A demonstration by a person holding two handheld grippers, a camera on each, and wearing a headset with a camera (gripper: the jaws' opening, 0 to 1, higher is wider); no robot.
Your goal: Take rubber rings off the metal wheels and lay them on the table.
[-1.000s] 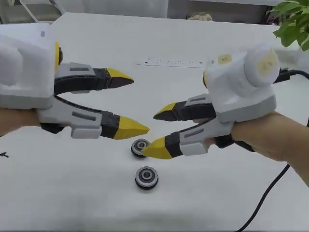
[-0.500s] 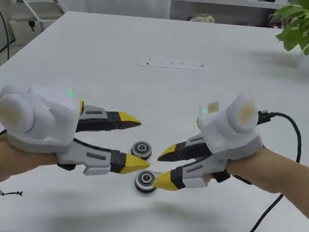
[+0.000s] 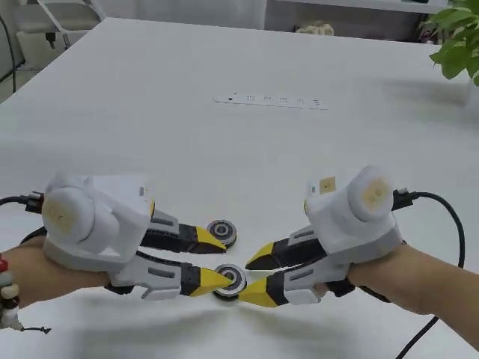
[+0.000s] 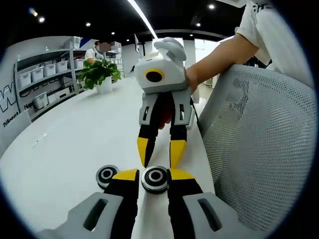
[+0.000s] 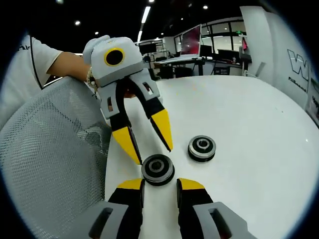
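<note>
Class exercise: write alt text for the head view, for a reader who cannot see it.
Two hand-held grippers, the left gripper and the right gripper, meet with open jaws at the near wheel on a white table. A second wheel lies just behind it, beside the left gripper's upper jaw.

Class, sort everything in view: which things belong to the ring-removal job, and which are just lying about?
Job: near wheel, far wheel, left gripper, right gripper.
Lying about: power strip, plant, mesh chair.
</note>
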